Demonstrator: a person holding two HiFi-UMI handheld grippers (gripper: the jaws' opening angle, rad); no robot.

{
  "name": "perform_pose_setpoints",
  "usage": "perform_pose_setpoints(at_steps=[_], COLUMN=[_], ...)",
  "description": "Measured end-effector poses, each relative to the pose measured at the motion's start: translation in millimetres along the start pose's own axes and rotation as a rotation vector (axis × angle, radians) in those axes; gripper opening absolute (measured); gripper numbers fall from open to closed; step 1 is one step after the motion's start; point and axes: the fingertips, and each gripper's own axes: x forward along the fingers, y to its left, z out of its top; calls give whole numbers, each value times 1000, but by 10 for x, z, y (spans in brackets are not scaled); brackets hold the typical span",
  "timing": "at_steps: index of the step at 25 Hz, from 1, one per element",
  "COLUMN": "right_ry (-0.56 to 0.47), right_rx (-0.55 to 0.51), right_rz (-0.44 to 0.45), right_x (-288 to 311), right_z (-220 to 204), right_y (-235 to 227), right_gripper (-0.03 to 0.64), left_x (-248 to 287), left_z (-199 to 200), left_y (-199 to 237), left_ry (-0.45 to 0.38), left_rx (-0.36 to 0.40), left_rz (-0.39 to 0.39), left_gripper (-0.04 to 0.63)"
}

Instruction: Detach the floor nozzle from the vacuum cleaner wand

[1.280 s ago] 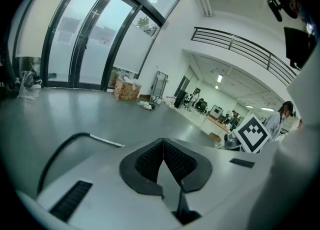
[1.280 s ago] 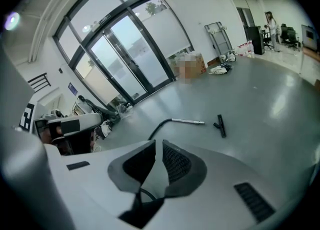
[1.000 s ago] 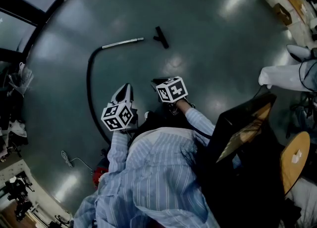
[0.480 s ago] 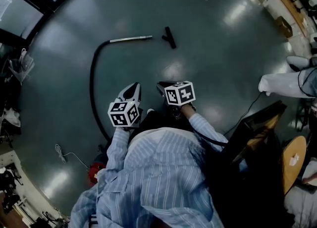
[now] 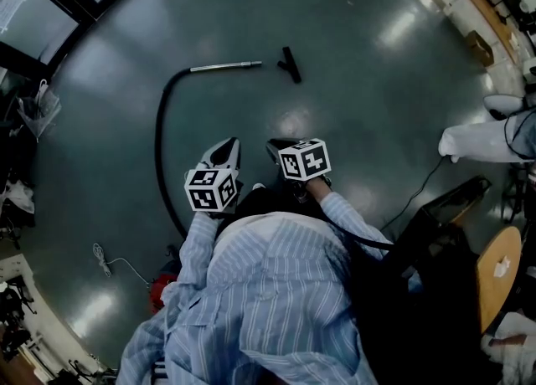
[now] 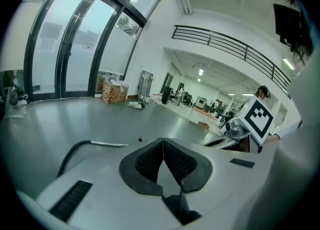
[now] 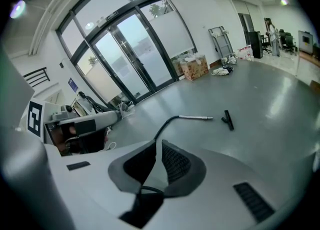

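Floor nozzle (image 5: 290,64): lies on the floor (image 5: 377,107), well out from its edges; found apart from the wand, just beyond its tip.
Wand (image 5: 226,66): laid flat, joined to a black hose (image 5: 159,149).
Left gripper (image 5: 224,147): jaws closed, nothing gripped.
Right gripper (image 5: 275,147): jaws drawn together, nothing gripped.

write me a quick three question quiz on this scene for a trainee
1. True or false: the floor nozzle is joined to the wand.
2. What sits between the left gripper's jaws? A) the hose B) nothing C) the nozzle
3. Fill in: in the head view, the black hose curves along the floor on the picture's ___ side of the left gripper.

Key: 1 false, they lie apart on the floor; 2 B, the jaws are together and empty; 3 left.
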Motion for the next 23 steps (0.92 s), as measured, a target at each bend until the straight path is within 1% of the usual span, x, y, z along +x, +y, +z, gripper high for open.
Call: perform_pose_setpoints(at_steps=[3,8,12,15,18,23], right_ry=[8,16,16,23,23,27], right_rx=[-5,-11,-13,-20,-6,14], right_rz=[1,0,-16,-19,-27,-18], right_x=[-6,-7,-47,-53,-95,-75], right_z=[-74,-131,-119,-195,-238,-247], right_y=[29,54,51,33,-6,11], right_gripper=[41,41,41,41,41,41], left_x=[-40,-76,-77,-76,-69,-96], left_z=[5,-26,-67,-100,-132,-154], left_y=[-15,12,0,-30,-62,-27], left_ry=[-11,-21,-14,-13,-4,2], left_rx=[11,-12,-17,-18,-14,-18], left_rz=[-2,-3,-10,-16,-19,-8], left_gripper=[7,7,8,7,7,8])
